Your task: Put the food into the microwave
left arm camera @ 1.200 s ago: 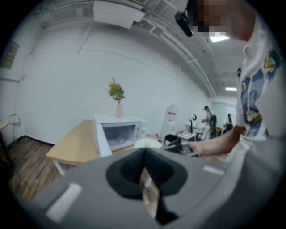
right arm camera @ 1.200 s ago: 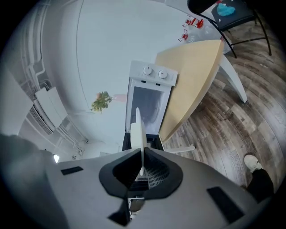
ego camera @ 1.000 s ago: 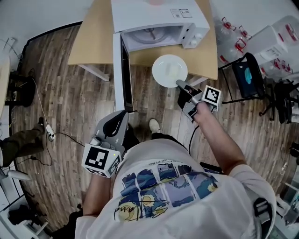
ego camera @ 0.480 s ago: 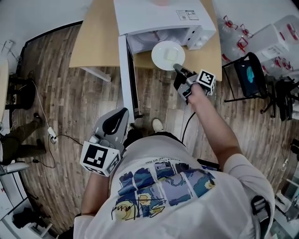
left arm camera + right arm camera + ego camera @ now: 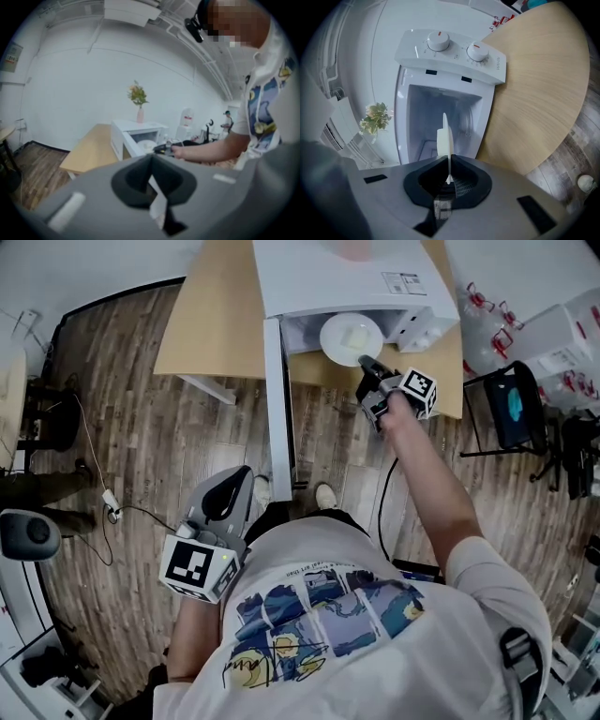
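A white plate (image 5: 349, 337) with a pale block of food (image 5: 357, 334) hangs at the mouth of the white microwave (image 5: 347, 277). My right gripper (image 5: 367, 363) is shut on the plate's near rim. From the right gripper view the plate (image 5: 446, 136) is edge-on between the jaws of the right gripper (image 5: 448, 161). The food (image 5: 441, 140) is on its left face and the lit cavity (image 5: 436, 117) lies straight ahead. The microwave door (image 5: 278, 399) stands wide open. My left gripper (image 5: 225, 498) hangs low by the person's left side, shut and holding nothing.
The microwave sits on a light wooden table (image 5: 216, 324), and its open door sticks out over the floor toward the person. Two dials (image 5: 439, 41) are beside the cavity. A black chair (image 5: 516, 404) and crates of bottles (image 5: 553, 324) are at the right. A cable (image 5: 103, 502) lies on the floor.
The right gripper has carried the plate from over the table's front edge to the microwave's opening. The person has stepped closer, and the left gripper has come along at the side.
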A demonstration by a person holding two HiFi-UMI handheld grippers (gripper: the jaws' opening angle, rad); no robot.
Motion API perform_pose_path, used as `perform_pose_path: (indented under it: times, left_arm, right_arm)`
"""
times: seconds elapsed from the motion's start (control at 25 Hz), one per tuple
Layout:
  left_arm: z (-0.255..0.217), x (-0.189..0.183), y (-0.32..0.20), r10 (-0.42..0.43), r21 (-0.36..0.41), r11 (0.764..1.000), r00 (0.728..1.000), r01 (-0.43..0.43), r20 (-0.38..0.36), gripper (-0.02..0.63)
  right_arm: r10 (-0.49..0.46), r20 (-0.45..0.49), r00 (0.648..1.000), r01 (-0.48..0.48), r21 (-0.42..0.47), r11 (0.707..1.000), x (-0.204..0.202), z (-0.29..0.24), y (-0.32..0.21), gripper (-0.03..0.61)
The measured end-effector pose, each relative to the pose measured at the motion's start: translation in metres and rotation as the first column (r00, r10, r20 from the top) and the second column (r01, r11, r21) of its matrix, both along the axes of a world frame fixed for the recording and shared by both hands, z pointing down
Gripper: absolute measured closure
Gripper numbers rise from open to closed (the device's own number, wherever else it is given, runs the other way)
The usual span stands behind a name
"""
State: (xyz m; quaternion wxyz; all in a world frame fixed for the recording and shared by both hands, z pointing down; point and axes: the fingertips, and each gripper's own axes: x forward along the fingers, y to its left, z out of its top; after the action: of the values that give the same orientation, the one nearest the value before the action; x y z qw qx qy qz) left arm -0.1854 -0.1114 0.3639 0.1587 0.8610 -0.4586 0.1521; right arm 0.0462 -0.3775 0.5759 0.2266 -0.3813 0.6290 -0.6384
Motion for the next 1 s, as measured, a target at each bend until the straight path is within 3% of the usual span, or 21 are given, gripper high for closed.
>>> perform_pose_path:
  times: [0.44,1.0]
  left_arm:
    - [0.001,-0.026,-0.008,-0.053,-0.013,0.998,0.998,0.054,0.021,0.605]
    - [0.007,-0.030,-0.009,-0.073,-0.042,0.996,0.997,0.075,0.035,0.606]
  right_arm:
    - [0.068,-0.013,0.998,-0.069,-0.029,0.997,-0.009,0.025,-0.055,0.563]
    - [0.075,-0.080,0.994,-0.080,-0.060,0.995,-0.026,0.038,-0.087,0.563]
